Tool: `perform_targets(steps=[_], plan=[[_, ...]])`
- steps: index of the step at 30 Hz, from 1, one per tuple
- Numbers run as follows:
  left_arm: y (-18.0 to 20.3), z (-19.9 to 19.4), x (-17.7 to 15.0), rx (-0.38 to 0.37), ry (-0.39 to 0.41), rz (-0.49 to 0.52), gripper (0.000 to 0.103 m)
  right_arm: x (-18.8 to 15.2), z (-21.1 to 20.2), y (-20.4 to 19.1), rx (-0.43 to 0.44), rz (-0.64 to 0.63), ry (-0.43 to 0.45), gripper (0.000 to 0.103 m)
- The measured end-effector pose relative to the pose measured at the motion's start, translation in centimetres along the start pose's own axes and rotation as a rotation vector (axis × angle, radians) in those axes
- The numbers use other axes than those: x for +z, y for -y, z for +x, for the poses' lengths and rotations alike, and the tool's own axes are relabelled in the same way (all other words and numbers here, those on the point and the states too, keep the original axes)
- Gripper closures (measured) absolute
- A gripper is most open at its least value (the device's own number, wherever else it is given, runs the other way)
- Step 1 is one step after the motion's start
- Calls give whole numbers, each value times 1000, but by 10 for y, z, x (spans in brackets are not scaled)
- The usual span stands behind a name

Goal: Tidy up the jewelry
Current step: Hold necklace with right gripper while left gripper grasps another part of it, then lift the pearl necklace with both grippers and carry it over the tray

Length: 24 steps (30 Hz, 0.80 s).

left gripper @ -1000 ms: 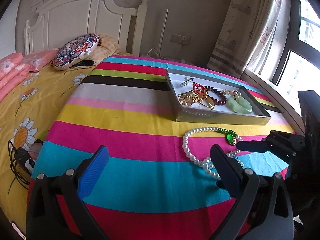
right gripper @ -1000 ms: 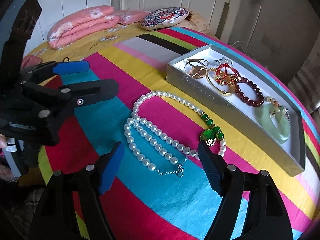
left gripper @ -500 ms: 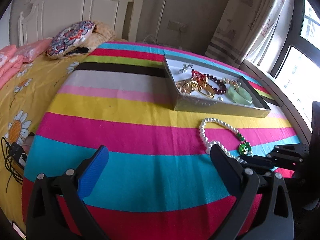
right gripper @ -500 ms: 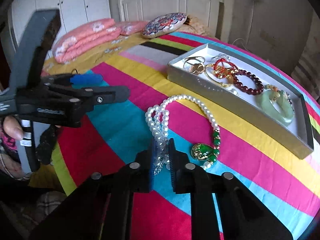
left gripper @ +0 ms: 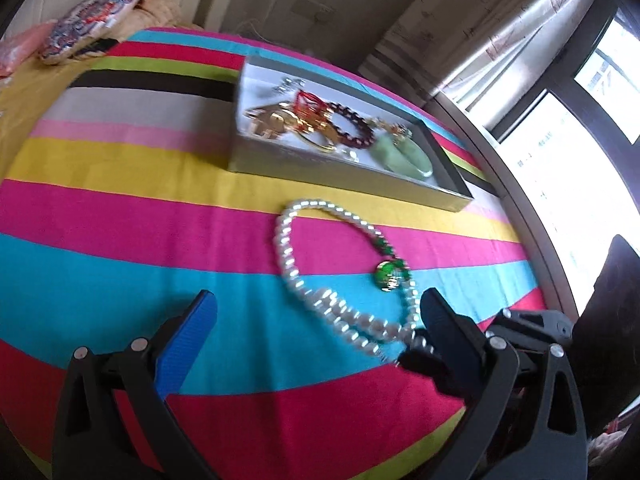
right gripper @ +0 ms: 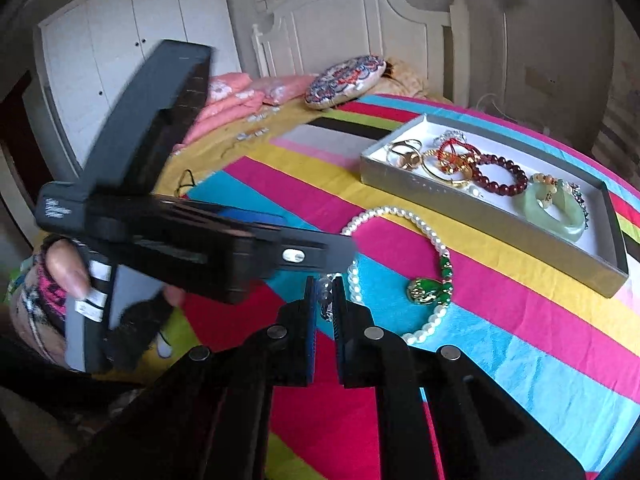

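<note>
Hidden or unclear from my view:
- pearl necklace [right gripper: 400,216]: clasp end lost between my right gripper [right gripper: 325,284] pads; one stretch behind my left gripper [right gripper: 316,250].
- Silver trinket [left gripper: 289,84] in the tray [left gripper: 320,170]: blurred, type unreadable.
- My hand [right gripper: 64,268]: partly covered.

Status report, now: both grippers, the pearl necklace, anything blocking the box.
Right gripper shut on pearl necklace at clasp end. Left gripper open, empty. Necklace on striped cover, outside grey box. Path to box clear.

The right gripper [right gripper: 325,285] has closed its jaws on the pearl necklace [right gripper: 434,240], bunching it.
</note>
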State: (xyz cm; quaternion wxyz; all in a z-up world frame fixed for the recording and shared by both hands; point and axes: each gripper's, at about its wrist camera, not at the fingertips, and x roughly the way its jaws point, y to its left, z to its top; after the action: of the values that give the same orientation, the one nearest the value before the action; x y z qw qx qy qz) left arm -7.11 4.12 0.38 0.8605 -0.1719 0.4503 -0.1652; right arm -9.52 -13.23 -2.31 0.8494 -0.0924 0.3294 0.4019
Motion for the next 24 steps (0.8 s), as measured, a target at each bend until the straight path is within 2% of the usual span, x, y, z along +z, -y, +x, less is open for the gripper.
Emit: perform_targets(steps=[2, 4, 6, 7, 9, 11, 13, 15, 16, 17, 22, 23, 24], plan=[[7, 4, 0, -9, -8, 4, 4, -2, -6, -2, 13, -2, 21, 94], [13, 8, 0, -19, -16, 14, 12, -4, -11, -4, 18, -4, 39, 94], [20, 13, 1, -62, -39, 26, 39, -7, -14, -6, 23, -11, 37, 94], [22, 16, 0, -81, -52, 29, 46, -8, -13, -6, 18, -14, 35, 94], [29, 19, 1, -74, -64, 59, 74, -11, -12, -5, 15, -13, 34, 94], [35, 18, 3, -22, -42, 111, 91, -13, -10, -2, 18, -11, 15, 93], [36, 14, 6, -22, -21, 121, 101, -14, -12, 2, 15, -7, 13, 89], [36, 9, 11, -23, 3, 130, 103, -15, -17, 9, 20, 7, 10, 70], [35, 5, 14, -11, 22, 135, 103, -15, -20, 13, 17, 11, 15, 50], [33, 1, 16, -4, 34, 136, 103, -15, -25, 18, 2, 13, 26, 38], [16, -7, 25, 20, 39, 98, 103, -7, -33, 54, -112, 82, 9, 38], [14, -6, 24, 23, 31, 90, 99, -3, -29, 63, -130, 95, -13, 38], [12, -4, 22, 20, 13, 81, 77, 0, -26, 67, -144, 94, -25, 38]])
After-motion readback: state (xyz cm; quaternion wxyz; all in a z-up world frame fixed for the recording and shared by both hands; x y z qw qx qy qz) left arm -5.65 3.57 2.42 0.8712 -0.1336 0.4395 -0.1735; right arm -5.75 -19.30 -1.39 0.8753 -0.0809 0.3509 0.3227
